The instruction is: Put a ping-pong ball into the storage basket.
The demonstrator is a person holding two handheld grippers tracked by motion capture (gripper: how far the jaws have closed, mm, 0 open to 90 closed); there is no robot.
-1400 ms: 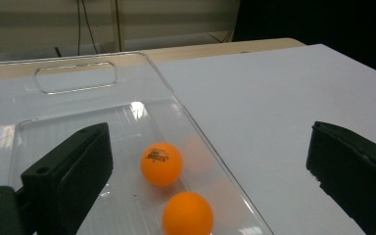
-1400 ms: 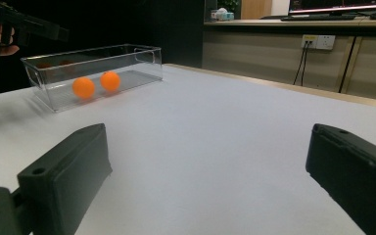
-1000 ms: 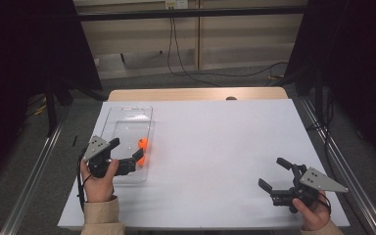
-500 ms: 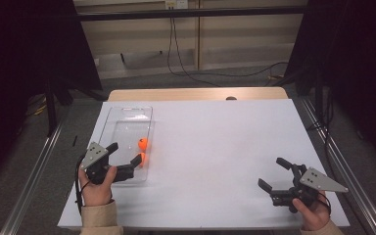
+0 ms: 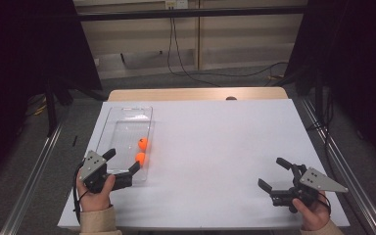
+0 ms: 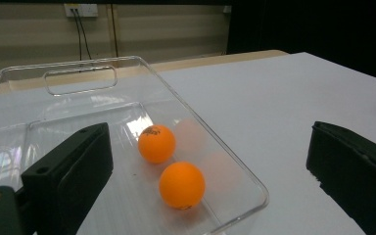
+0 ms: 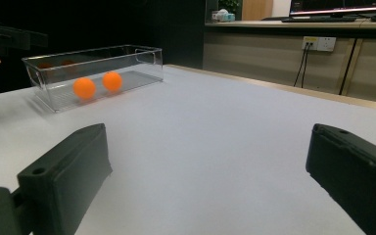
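Nearby, left gripper [image 5: 124, 164] jaws apart astride tray [image 5: 147, 110] near corner; right gripper [image 5: 277, 175] likewise apart.

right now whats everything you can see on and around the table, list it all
orange balls: two, orange, side by side inside the clear bin near its right wall
clear bin: one, transparent, left part of the table
table: one, white top with a wooden strip along the far edge
wall socket: one, white, on the far wall, cables hanging down
left gripper: black jaws open, at the bin's near end
right gripper: black jaws open, over bare table at right
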